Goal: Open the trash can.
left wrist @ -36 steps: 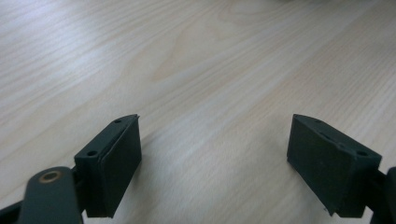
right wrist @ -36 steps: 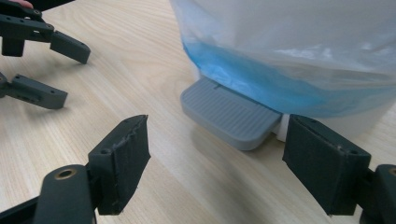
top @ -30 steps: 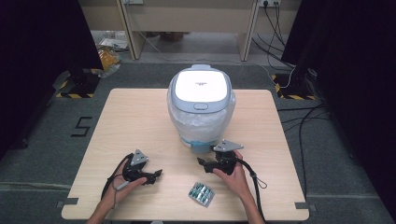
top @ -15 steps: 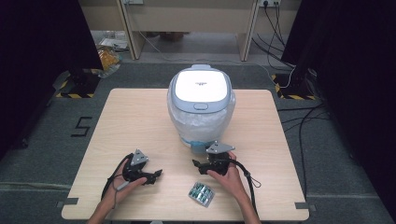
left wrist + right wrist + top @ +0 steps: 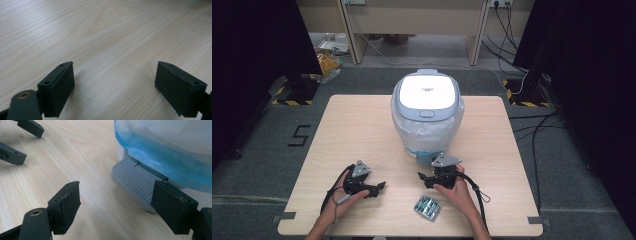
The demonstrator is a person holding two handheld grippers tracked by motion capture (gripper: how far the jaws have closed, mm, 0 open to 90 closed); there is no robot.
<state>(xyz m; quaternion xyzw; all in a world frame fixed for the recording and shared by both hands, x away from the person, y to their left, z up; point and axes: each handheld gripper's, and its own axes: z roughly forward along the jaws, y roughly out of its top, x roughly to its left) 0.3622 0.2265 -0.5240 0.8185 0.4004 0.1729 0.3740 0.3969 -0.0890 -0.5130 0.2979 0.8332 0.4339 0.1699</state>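
Left tongs (image 5: 379,187) low over the worktop (image 5: 362,130) near its front edge, left of centre, jaws pointing right, spread, bare wood between them. Left hand (image 5: 343,196) grips from behind. Right tongs (image 5: 422,176) just in front of the bagged pedal bin (image 5: 428,112), which sits mid-worktop toward the back edge. Jaws point left, have just been closing slightly, apart, nothing pinched; grey pedal (image 5: 133,178) lies just beside one. Blister pack (image 5: 427,208) near the front edge, beside the right hand (image 5: 455,187).

White pedal bin (image 5: 427,112), lid shut, stands mid-table, blue-lined.
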